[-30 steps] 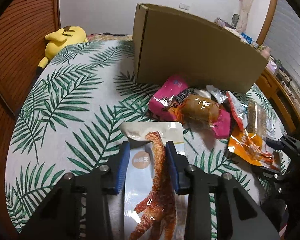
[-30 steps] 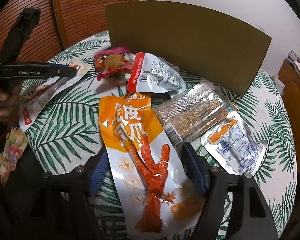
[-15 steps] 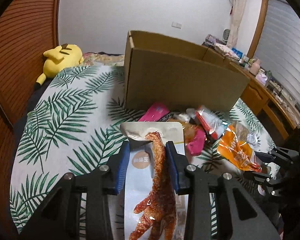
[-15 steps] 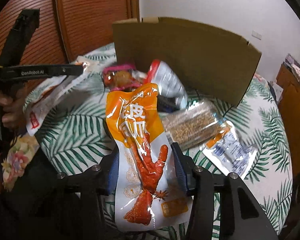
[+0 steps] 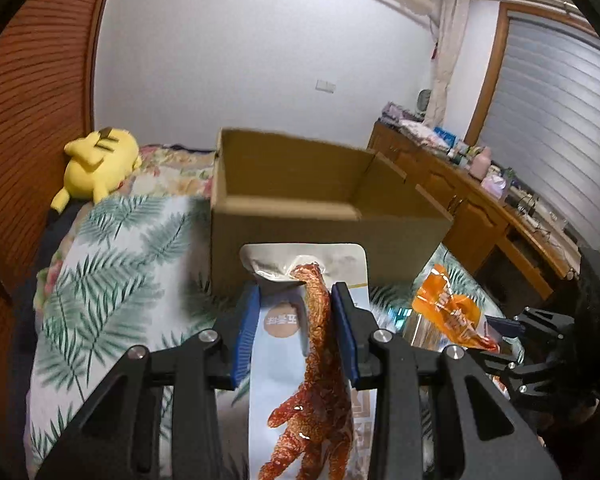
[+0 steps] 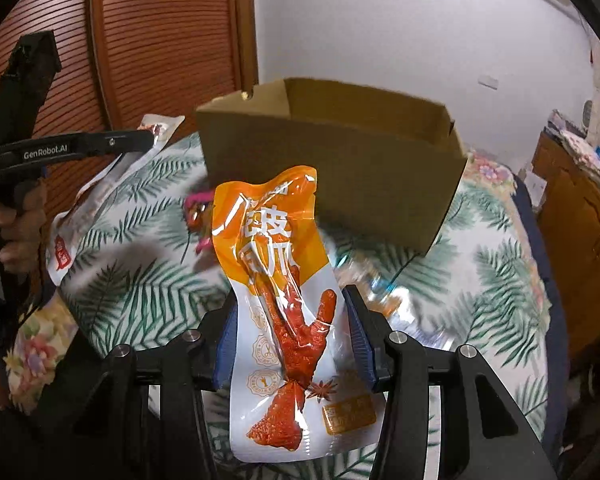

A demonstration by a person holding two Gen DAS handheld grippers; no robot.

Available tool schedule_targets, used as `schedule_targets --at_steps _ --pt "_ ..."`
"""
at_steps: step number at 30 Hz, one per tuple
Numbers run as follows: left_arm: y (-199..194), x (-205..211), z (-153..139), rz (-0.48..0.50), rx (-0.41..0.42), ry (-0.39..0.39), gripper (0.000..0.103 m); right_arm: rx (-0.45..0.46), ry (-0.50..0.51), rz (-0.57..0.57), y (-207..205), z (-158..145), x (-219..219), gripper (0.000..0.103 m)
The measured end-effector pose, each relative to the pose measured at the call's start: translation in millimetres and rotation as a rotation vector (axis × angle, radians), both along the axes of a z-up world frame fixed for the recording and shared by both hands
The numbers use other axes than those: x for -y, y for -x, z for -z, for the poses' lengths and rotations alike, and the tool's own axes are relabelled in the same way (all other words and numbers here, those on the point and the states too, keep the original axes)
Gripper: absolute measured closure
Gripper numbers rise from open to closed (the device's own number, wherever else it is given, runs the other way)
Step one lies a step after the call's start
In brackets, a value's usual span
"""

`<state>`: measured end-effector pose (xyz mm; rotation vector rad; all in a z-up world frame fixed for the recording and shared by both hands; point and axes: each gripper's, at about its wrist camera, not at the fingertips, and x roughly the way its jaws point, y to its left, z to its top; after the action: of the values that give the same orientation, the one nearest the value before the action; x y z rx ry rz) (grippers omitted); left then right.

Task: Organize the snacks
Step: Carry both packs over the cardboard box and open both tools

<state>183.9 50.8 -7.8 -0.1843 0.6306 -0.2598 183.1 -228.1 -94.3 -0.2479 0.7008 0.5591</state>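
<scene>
My left gripper (image 5: pixel 294 300) is shut on a white chicken-foot packet (image 5: pixel 300 344), lifted above the leaf-print cover. My right gripper (image 6: pixel 290 304) is shut on an orange chicken-foot packet (image 6: pixel 280 276), also off the surface. An open cardboard box (image 5: pixel 320 208) stands just beyond both packets, and its inside looks bare. In the right wrist view the left gripper (image 6: pixel 150 138) shows at upper left, its white packet (image 6: pixel 100 196) hanging below it. The orange packet (image 5: pixel 448 312) and the right gripper (image 5: pixel 500 332) show at the right of the left wrist view.
Other snack packets lie blurred on the leaf-print cover (image 6: pixel 496 280) below the box, a pink one (image 6: pixel 198 208) among them. A yellow plush toy (image 5: pixel 96 164) lies at the far left. A wooden desk (image 5: pixel 472 208) with clutter runs along the right. A hand (image 6: pixel 16 220) holds the left gripper.
The right gripper closed on the orange packet and lifted it off the cover. Both grippers rose with their packets, and the box opening has come into view.
</scene>
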Motion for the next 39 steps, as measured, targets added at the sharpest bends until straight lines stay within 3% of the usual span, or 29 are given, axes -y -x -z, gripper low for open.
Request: schedule_targets --at_steps 11,21,28,39 --pt "-65.3 6.1 -47.7 0.041 0.071 0.014 0.069 0.088 -0.015 0.019 -50.5 -57.8 2.0 0.054" --pt "-133.1 17.8 -70.7 0.081 0.105 -0.016 0.069 0.135 -0.02 0.012 -116.1 -83.5 -12.8 0.053" --pt "-170.9 25.5 -71.4 0.088 0.091 -0.054 0.069 0.143 -0.023 0.017 -157.4 -83.9 -29.0 0.053" --pt "-218.2 40.0 -57.5 0.061 0.052 -0.115 0.068 0.094 -0.003 0.054 -189.7 -56.6 -43.5 0.052"
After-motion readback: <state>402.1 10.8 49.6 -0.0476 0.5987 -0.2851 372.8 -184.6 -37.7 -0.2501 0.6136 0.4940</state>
